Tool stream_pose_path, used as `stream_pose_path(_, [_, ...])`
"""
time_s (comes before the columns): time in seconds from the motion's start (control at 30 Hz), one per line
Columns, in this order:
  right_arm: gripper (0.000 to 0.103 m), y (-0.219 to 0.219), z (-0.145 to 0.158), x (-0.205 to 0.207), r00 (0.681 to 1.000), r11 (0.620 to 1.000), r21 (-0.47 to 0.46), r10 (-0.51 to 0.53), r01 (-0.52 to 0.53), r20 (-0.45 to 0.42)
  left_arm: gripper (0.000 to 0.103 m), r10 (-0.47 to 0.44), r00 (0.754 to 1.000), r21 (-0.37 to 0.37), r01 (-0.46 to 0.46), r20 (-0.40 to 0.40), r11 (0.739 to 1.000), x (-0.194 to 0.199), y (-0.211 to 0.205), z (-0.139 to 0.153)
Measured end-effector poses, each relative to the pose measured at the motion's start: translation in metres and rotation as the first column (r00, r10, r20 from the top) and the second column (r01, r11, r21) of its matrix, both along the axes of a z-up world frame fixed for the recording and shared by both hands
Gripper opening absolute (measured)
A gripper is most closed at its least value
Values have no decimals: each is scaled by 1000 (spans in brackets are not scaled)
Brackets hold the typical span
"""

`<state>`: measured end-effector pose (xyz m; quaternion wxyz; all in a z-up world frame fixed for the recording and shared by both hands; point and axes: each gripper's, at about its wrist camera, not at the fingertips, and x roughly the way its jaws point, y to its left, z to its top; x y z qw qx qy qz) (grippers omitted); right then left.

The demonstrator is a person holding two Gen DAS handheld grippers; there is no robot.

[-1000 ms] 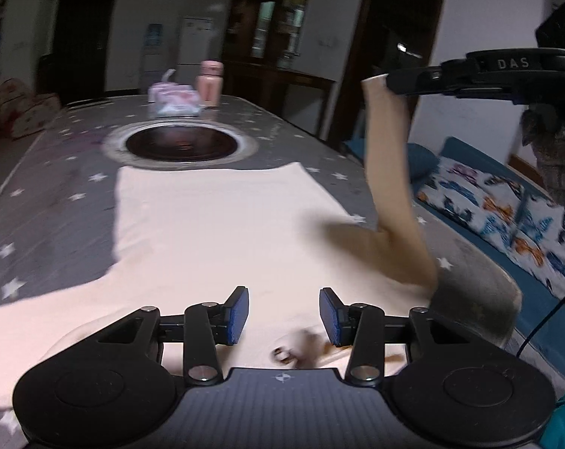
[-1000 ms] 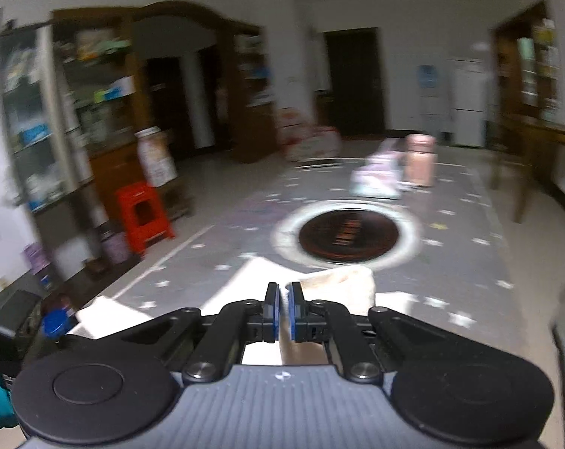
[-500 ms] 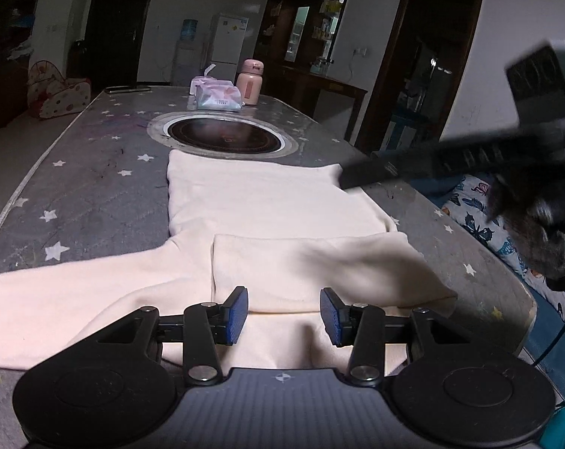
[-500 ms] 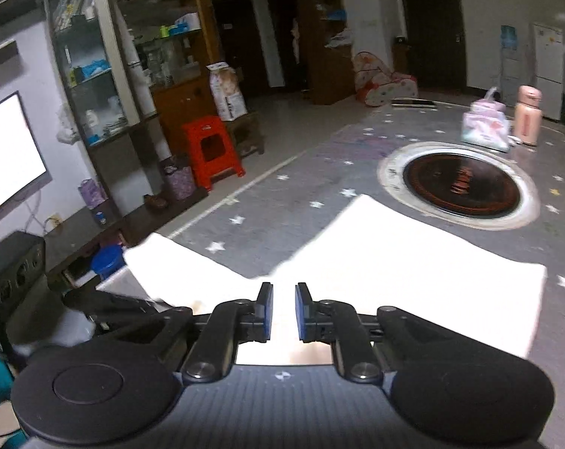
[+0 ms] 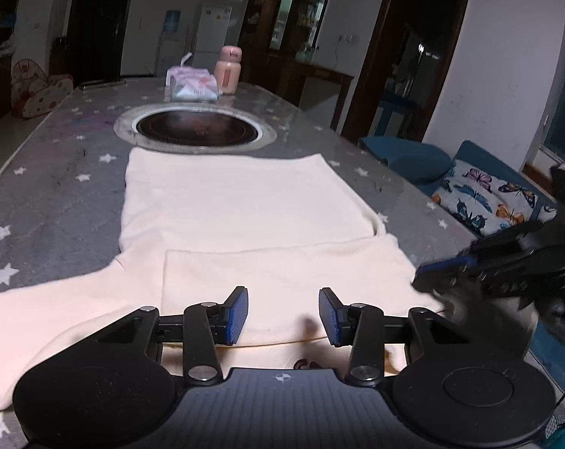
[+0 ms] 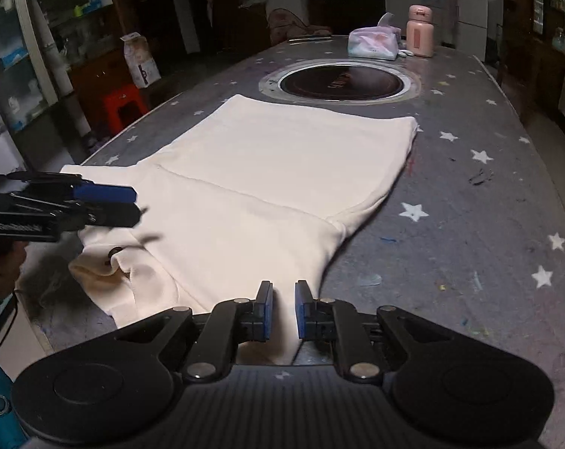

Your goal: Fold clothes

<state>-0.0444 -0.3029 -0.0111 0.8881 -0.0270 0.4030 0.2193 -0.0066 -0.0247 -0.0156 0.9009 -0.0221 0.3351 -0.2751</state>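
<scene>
A cream long-sleeved top (image 5: 245,209) lies flat on the grey star-patterned table (image 5: 50,187). One sleeve (image 5: 282,273) is folded across the body near the collar; the other sleeve (image 5: 39,310) stretches out to the left. My left gripper (image 5: 283,314) is open and empty just above the folded sleeve. My right gripper (image 6: 283,308) is open a little, empty, low over the garment's near edge (image 6: 245,232). The right gripper shows at the right of the left wrist view (image 5: 469,265); the left gripper shows at the left of the right wrist view (image 6: 106,202).
A round inset hotplate (image 5: 196,131) sits in the table beyond the garment. A tissue pack (image 5: 192,88) and a pink bottle (image 5: 228,69) stand at the far end. A blue sofa with butterfly cushions (image 5: 484,202) lies right of the table; a red stool (image 6: 123,106) on the other side.
The right gripper carried the lifted sleeve over and laid it across the body, then opened and let it go and drew back to the table's right edge. The left gripper stayed open.
</scene>
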Motion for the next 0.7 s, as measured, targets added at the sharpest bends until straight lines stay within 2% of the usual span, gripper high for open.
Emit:
stream_pose_path(0.2, [13,13,14,23,997,1000,9,27,-28,76,46,29,999,7,-28,-17,1000,4,2,-5])
stream_pose_path(0.4, [16,17,-7,44,1000,1000,3,9,-9,30,45,76,997,-19,-77,-34,997,4,19,-8])
stream_pose_path(0.57, [19,23,3,36,998,1000,15,26,-27,61,45,139,990,-59,-141,-36,988,-5,39,-4])
stream_pose_path(0.63, [26,28,2,33,997,998,19,54,-55,57,45,174,984,-62,-175,-34,983,-10,47,-1])
stream_pose_path(0.7, [29,34,-2,31,996,997,6,78,-78,42,45,214,976,-61,-216,-32,975,-15,58,1])
